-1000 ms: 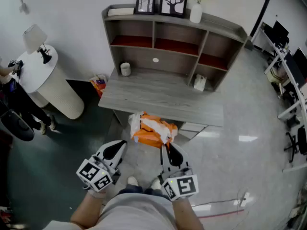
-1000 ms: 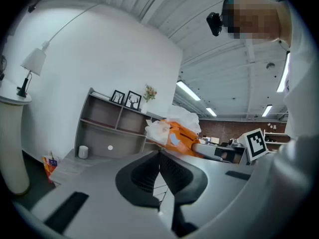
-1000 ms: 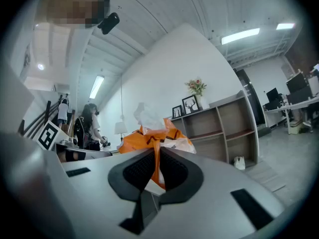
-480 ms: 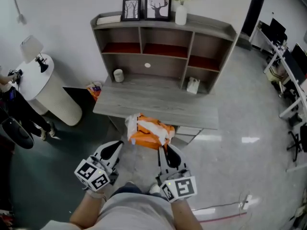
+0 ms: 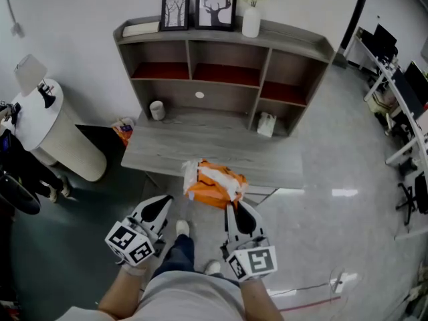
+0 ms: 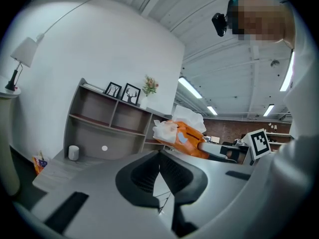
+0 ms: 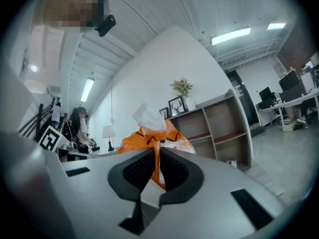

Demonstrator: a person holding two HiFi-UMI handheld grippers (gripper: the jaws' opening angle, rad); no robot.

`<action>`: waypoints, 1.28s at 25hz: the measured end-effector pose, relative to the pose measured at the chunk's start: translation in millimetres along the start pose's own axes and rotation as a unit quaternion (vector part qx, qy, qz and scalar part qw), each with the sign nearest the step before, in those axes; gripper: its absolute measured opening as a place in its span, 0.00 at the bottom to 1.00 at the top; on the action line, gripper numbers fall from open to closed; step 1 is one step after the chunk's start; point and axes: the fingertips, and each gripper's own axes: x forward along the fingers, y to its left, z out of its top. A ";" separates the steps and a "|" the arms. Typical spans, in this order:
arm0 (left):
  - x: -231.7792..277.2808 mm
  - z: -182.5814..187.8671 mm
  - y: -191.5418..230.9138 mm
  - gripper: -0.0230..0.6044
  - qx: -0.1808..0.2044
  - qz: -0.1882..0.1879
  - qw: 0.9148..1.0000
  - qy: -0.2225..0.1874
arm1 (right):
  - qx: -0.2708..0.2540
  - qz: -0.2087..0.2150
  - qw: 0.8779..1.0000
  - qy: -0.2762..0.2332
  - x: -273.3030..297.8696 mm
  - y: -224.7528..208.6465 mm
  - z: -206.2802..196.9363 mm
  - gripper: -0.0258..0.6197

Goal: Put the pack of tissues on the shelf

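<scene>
Right gripper (image 5: 232, 207) is clamped on the pack of tissues (image 5: 214, 182), with a fold of the orange wrapper pinched flat between its jaws. The left gripper (image 5: 161, 209) has its jaws pressed together on nothing and sits just beside the pack, to its left, not touching it.

The pack is one crinkly orange plastic wrapper with white patches and a tuft of white tissue sticking out the top. It's held up in the air, and from the head view it sits over the front edge of the desk (image 5: 200, 146).

Counting what's on the shelf (image 5: 267, 37):
- two picture frames, one with trees (image 5: 175, 12) and one with a deer (image 5: 215, 7)
- one white vase (image 5: 251, 23) with flowers
- three upper cubbies with red floors
- one cup (image 5: 157, 110) at the back left of the desk
- one small white thing (image 5: 266, 124) in the low right cubby (too small to tell what it is)

The desk top is mostly bare wood between the cup and that white thing. There's glossy open floor to the right, and a round white table (image 5: 50, 122) with one lamp (image 5: 30, 75) on the left.
</scene>
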 end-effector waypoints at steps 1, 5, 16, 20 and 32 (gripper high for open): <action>6.8 2.8 9.6 0.06 -0.002 -0.003 1.000 0.001 | -0.001 -0.003 1.000 0.003 11.4 -2.4 -0.2 0.09; 31.9 10.9 51.6 0.06 -0.013 -0.010 1.000 0.004 | -0.003 -0.016 1.000 0.022 55.9 -11.5 -8.5 0.09; 90.0 45.5 173.7 0.06 -0.025 -0.042 0.999 0.015 | -0.004 -0.057 0.997 0.043 187.4 -23.0 -23.3 0.09; 105.1 63.7 209.9 0.06 -0.024 -0.061 0.998 0.012 | -0.010 -0.082 0.996 0.033 228.6 -26.5 -15.0 0.09; 122.1 89.1 267.9 0.06 -0.021 -0.092 0.995 0.017 | -0.024 -0.153 0.988 0.009 302.6 -51.2 7.7 0.09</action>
